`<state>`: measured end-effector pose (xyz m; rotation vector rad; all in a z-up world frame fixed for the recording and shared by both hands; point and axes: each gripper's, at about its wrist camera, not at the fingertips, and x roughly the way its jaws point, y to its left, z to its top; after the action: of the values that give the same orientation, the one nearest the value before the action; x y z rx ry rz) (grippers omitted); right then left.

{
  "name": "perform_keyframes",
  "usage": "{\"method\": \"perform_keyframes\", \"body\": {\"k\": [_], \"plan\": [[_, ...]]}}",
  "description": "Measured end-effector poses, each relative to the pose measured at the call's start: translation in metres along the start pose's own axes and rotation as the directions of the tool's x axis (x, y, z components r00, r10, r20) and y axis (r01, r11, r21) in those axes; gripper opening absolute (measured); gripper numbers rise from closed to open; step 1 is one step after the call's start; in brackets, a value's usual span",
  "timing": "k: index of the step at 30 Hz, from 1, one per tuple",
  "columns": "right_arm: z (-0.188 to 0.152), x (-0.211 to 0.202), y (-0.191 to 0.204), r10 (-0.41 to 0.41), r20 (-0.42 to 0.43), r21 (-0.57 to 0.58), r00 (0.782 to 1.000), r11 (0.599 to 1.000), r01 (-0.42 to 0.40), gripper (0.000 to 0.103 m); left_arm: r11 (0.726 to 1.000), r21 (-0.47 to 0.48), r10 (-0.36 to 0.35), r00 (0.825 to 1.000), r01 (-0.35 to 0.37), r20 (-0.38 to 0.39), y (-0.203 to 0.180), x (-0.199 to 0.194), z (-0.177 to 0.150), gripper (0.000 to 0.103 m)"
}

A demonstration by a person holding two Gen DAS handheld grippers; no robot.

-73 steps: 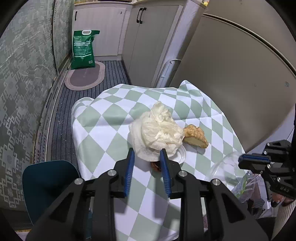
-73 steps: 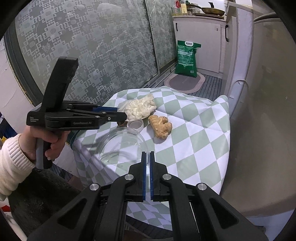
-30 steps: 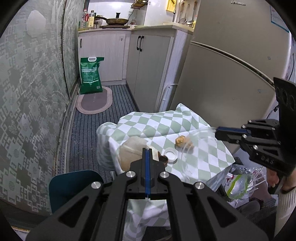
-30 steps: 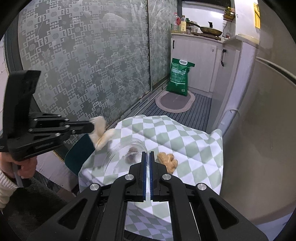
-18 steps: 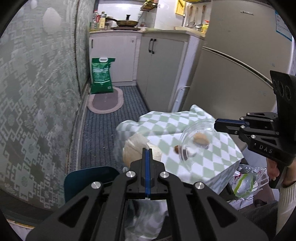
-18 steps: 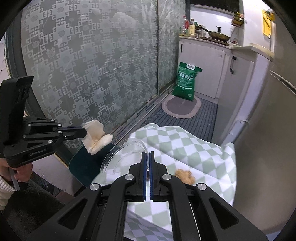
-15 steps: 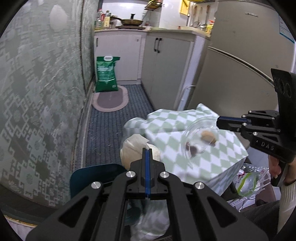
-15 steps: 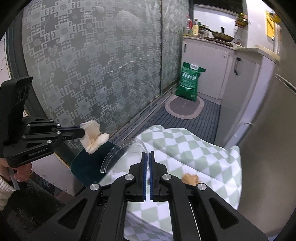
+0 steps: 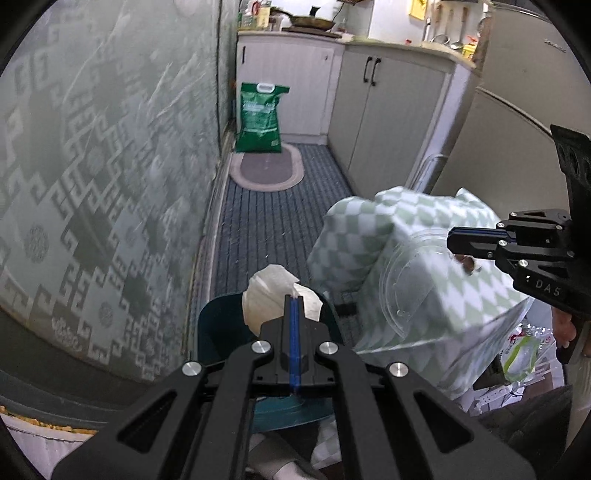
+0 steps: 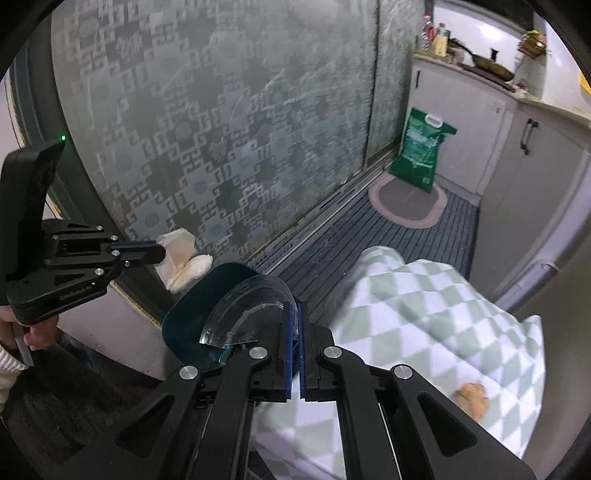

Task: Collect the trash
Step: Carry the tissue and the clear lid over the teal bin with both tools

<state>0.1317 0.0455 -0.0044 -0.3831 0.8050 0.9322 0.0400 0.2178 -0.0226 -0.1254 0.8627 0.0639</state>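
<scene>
Narrow kitchen corridor, fisheye views from both wrists.
Patterned frosted glass panel (image 9: 92,192) runs along one side; a dark ribbed floor mat (image 9: 266,221) covers the floor, with an oval rug (image 9: 266,172) lying at the far end. A green sack (image 9: 259,119) stands upright against the white cabinets (image 9: 291,77); grey cupboard doors (image 9: 388,122) with dark handles adjoin them. A frying pan (image 10: 491,64) and bottles (image 10: 430,35) sit on the counter. A green-and-white checked tablecloth (image 10: 443,317) covers the table. A fridge side (image 9: 517,122) stands behind it.
</scene>
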Motion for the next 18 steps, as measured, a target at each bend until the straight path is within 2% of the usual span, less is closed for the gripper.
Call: {"method": "perform_keyframes", "body": {"k": [10, 18], "plan": [[0.003, 0.052, 0.028, 0.02, -0.124, -0.03, 0.992, 0.999, -0.024, 0.002, 1.0, -0.02, 0.011, 0.994, -0.013, -0.109, 0.033, 0.03, -0.025, 0.0], [0.002, 0.083, 0.041, 0.016, -0.214, -0.042, 0.977, 0.999, -0.025, 0.002, 1.0, -0.015, 0.006, 0.98, -0.01, -0.198, 0.043, 0.058, -0.042, 0.0]]}}
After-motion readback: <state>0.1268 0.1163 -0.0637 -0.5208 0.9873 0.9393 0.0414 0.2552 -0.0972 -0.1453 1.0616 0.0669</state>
